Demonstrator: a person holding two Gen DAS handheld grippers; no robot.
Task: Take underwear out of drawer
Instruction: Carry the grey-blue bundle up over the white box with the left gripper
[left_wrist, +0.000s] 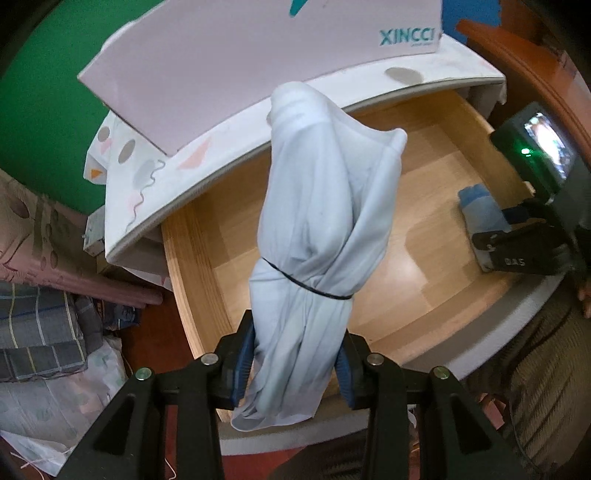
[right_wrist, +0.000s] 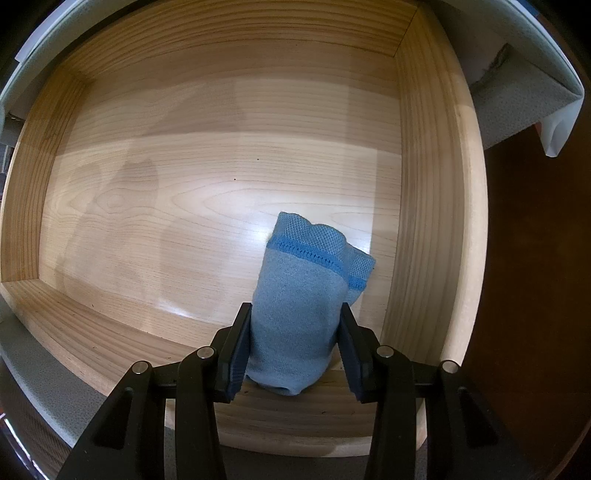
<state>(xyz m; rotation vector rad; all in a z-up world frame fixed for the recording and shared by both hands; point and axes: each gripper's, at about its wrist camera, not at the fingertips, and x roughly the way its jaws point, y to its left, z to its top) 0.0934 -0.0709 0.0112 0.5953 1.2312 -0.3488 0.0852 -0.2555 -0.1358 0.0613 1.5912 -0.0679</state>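
Underwear roll (left_wrist: 310, 258) between left jaws

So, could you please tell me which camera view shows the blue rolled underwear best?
The right wrist view: the blue rolled underwear fills the centre, between the right gripper jaws, its darker blue band clear against the drawer floor. The left wrist view shows it only small at the right edge, partly hidden by that gripper.

Pale grey-blue underwear roll (left_wrist: 314, 236), bound by a thin black band around its lower third, stands upright and lifted above the open wooden drawer (left_wrist: 207, 280). A second blue roll (right_wrist: 299, 314), with a brighter blue stitched waistband at its far end, rests on the drawer floor near the right-hand wall (right_wrist: 428, 221).
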